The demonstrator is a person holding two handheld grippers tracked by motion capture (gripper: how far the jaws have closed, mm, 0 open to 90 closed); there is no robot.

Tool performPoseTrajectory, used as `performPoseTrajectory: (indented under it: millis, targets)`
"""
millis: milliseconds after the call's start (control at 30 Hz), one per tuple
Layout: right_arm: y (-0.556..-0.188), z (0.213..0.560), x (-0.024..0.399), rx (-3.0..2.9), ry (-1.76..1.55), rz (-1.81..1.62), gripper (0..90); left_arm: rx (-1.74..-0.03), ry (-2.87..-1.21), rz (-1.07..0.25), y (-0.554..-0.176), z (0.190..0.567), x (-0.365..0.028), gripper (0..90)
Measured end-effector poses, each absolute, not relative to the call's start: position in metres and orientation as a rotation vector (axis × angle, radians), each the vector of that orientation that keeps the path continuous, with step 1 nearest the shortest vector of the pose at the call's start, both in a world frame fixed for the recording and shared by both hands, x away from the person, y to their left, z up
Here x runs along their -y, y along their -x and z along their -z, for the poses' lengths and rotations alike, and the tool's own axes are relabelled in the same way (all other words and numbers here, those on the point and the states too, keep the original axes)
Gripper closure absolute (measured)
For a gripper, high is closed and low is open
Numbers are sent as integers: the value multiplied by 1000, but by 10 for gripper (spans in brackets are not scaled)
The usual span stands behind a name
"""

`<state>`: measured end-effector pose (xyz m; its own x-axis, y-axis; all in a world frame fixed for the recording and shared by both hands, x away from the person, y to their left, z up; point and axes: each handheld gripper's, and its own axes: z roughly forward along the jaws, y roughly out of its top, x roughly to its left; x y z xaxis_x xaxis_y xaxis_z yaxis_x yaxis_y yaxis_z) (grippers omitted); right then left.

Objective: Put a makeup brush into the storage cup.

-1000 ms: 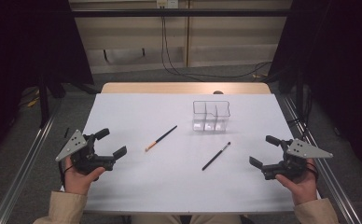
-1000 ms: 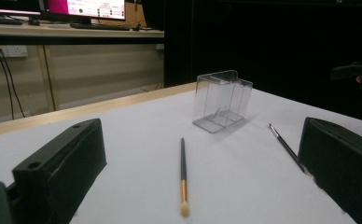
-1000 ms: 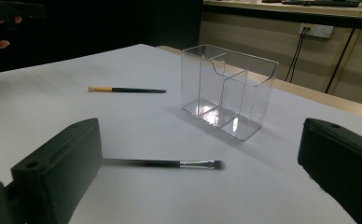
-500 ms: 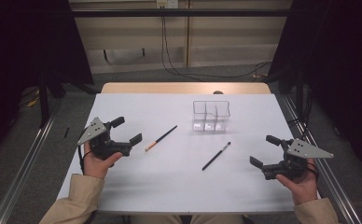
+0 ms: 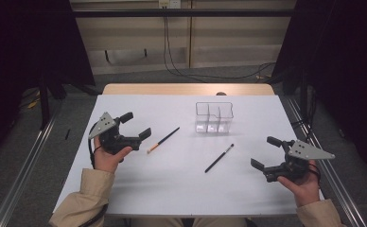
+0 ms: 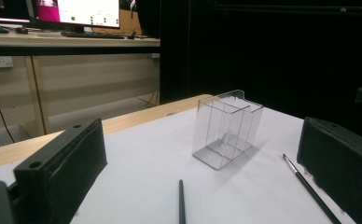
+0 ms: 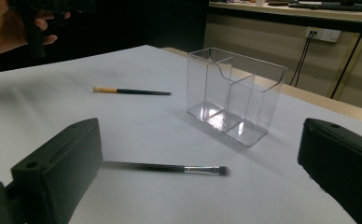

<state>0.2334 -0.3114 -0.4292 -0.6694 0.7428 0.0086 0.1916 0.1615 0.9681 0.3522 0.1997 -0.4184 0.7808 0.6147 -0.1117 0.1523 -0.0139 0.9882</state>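
Left tool, jaws apart, hovers just left of a slim paintbrush w/ dark handle and pale orange tip, lying flat and diagonal on the white counter, left of centre. Second brush, all black w/ metal ferrule and dark bristles, lies right of centre, nearer the right tool, also jaws apart, gripping nothing. Clear, hard-walled plastic organiser, boxy w/ compartments, stands upright farther back, apart from both brushes.

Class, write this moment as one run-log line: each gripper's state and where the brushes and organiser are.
left gripper: open, near orange-tipped brush | right gripper: open | black brush: on table | clear organiser: empty
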Motion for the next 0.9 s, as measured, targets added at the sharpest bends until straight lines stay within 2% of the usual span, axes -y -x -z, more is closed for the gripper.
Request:
performPoseTrajectory:
  millis: [900]
  targets:
    - [-224, 428, 315, -1948, -897, -1516, 0, -606, -1590, -412, -375, 427, -167, 17]
